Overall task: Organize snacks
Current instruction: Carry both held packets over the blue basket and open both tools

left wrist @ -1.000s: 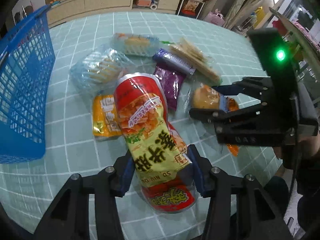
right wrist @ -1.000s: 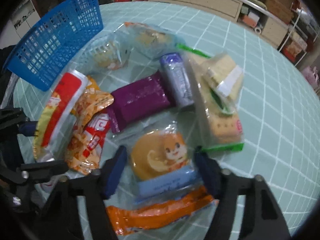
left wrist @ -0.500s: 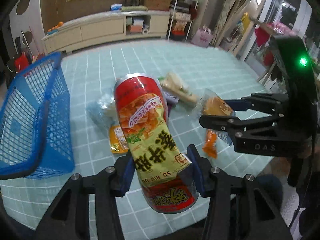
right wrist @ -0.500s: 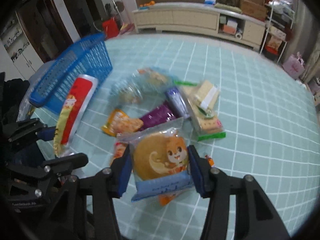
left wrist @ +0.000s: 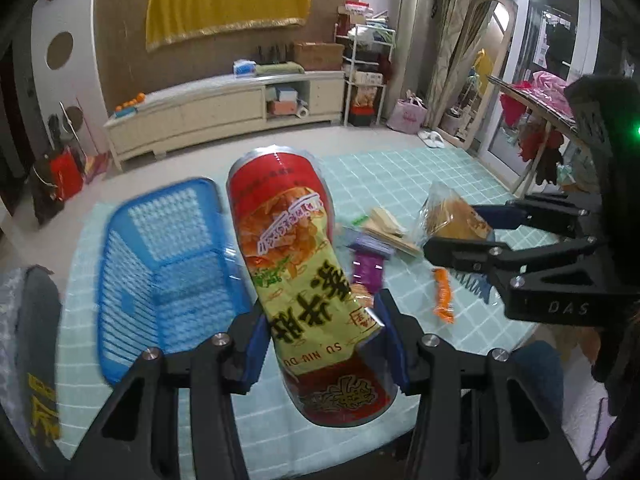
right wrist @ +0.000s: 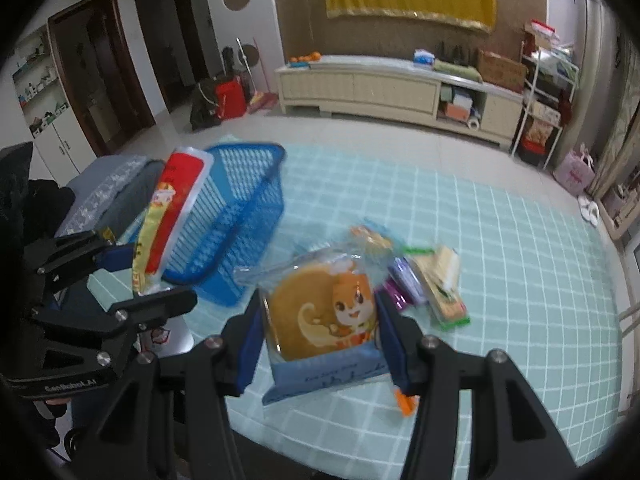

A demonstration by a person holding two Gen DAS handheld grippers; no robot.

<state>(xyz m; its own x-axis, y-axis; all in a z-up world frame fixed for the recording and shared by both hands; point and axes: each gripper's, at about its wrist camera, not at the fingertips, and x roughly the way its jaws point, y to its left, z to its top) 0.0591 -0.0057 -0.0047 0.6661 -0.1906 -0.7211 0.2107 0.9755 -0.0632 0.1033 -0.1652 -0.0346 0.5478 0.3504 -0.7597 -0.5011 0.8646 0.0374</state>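
My left gripper (left wrist: 320, 340) is shut on a tall red and yellow chip bag (left wrist: 296, 264), held high above the table, just right of the blue basket (left wrist: 160, 264). My right gripper (right wrist: 320, 332) is shut on a clear-wrapped round cake with a squirrel picture (right wrist: 320, 312), also lifted. That cake shows in the left wrist view (left wrist: 452, 220), at the right gripper's tips. The chip bag (right wrist: 168, 216) and the left gripper (right wrist: 128, 276) show at left in the right wrist view, in front of the basket (right wrist: 232, 216).
Several snacks stay on the teal checked tablecloth (right wrist: 520, 264): a purple pack (left wrist: 370, 266), a cracker pack (right wrist: 440, 280), an orange pack (left wrist: 442, 296). A grey chair (right wrist: 108, 188) stands past the basket. The table's near edge (right wrist: 360, 460) is close below.
Both grippers have risen well above the table with their snacks. The view has pulled back, and the basket now lies just left of the chip bag.
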